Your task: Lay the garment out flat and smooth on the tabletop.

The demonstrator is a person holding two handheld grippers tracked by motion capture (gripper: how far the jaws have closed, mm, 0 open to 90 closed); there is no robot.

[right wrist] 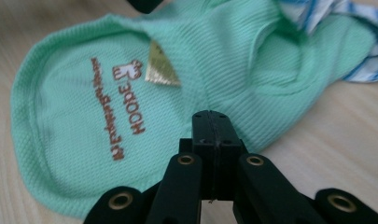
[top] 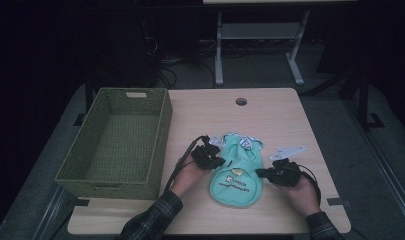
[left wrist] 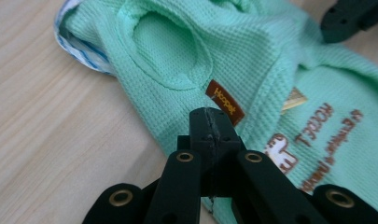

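Work in hand: handling a small mint-green garment (top: 236,172), seemingly a pet shirt, most likely folding it or moving it to the basket.
Garment's place: it lay flat on the table (top: 275,112), near the front edge, between the two hands and to the right of the basket.
Garment's look: waffle-knit cloth with brown lettering and a small gold patch on the rounded end near the person; a blue-and-white striped lining showed at the far end.
Left tongs (top: 213,159): closed on the garment's left edge; in the left gripper view the jaws met with green cloth passing under the tip (left wrist: 210,122), beside an orange label (left wrist: 225,102).
Right tongs (top: 260,173): closed at the garment's right edge; in the right gripper view the jaws stood pressed together (right wrist: 211,122) at the cloth's border, and a pinch of fabric seemed likely, though it was hard to confirm.
Basket (top: 160,145): green woven, on the left part of the table, with nothing visible inside.
Done so far: both edges appeared to have been taken hold of.
Left to do: the garment was still spread flat, unfolded and unlifted; the fold or the transfer to the basket was, by my reading, not yet begun.
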